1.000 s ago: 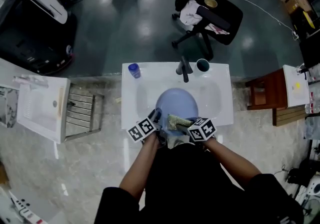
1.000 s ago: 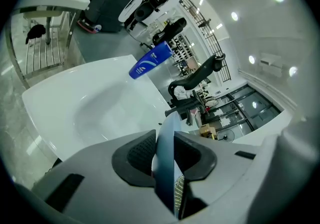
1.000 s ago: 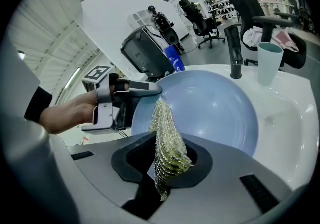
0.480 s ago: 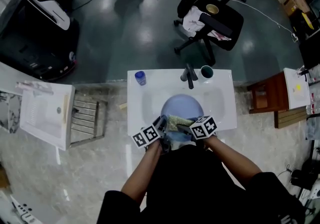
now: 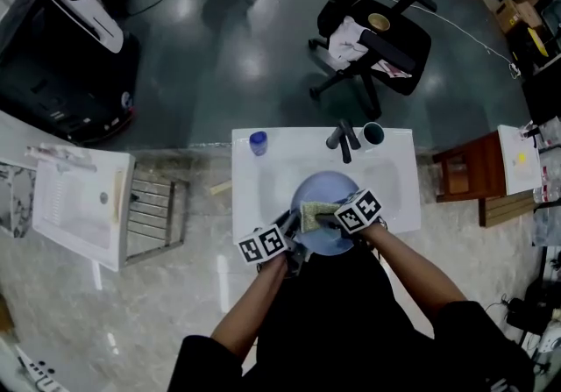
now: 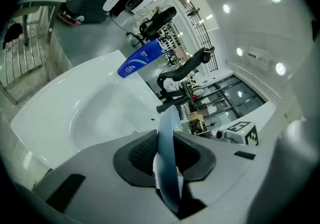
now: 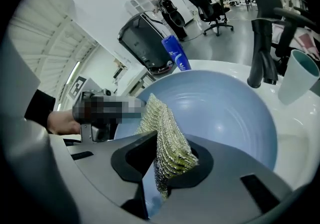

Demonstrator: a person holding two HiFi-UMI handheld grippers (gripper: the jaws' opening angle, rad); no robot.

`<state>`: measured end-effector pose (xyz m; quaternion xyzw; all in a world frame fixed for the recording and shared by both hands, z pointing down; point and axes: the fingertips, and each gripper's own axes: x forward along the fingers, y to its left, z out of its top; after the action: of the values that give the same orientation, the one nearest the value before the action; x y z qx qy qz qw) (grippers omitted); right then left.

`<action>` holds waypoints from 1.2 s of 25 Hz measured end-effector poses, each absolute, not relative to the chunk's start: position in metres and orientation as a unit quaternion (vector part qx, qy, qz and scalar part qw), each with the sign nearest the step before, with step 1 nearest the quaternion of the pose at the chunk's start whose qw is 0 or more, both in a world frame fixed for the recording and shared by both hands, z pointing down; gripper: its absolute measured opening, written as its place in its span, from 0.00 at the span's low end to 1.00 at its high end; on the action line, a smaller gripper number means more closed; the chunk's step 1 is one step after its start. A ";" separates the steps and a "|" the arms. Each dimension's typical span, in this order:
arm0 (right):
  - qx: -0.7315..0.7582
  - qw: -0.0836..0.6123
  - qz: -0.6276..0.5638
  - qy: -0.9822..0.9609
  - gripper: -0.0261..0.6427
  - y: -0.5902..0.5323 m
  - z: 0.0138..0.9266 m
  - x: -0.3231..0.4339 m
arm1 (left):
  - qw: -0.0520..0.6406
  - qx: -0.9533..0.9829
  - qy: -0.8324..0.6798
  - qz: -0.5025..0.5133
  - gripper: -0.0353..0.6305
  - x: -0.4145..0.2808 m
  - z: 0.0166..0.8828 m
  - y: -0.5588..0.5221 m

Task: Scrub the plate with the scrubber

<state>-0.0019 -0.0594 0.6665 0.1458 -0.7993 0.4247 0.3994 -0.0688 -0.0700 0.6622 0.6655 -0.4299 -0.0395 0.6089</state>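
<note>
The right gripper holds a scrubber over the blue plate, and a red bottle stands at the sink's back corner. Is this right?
Not quite: the bottle is blue, not red, as the head view shows. Otherwise right: the right gripper holds the scrubber over the blue plate, the bottle at the sink's back corner.

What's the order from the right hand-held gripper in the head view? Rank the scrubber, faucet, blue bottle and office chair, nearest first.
1. Scrubber, clamped in the right hand-held gripper itself.
2. Faucet, at the back edge of the sink.
3. Blue bottle, at the sink's back-left corner.
4. Office chair, on the floor beyond the sink.
</note>
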 end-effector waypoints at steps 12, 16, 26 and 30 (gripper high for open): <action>0.186 0.487 0.361 -0.773 0.14 -0.113 0.691 0.042 | 0.610 0.669 -0.423 -0.041 0.16 -0.070 0.655 -0.070; 0.219 0.499 0.346 -0.763 0.14 -0.134 0.695 0.071 | 0.608 0.669 -0.425 -0.051 0.17 -0.075 0.647 -0.072; 0.223 0.404 0.409 -0.787 0.13 -0.130 0.664 0.067 | 0.602 0.666 -0.439 -0.045 0.16 -0.091 0.656 -0.078; 0.193 0.365 0.424 -0.806 0.13 -0.111 0.647 0.047 | 0.595 0.670 -0.441 -0.038 0.16 -0.092 0.660 -0.083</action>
<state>0.0471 -0.1109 0.6469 0.1925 -0.8059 0.4243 0.3653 -0.0925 -0.0828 0.6598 0.6704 -0.4411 -0.0377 0.5955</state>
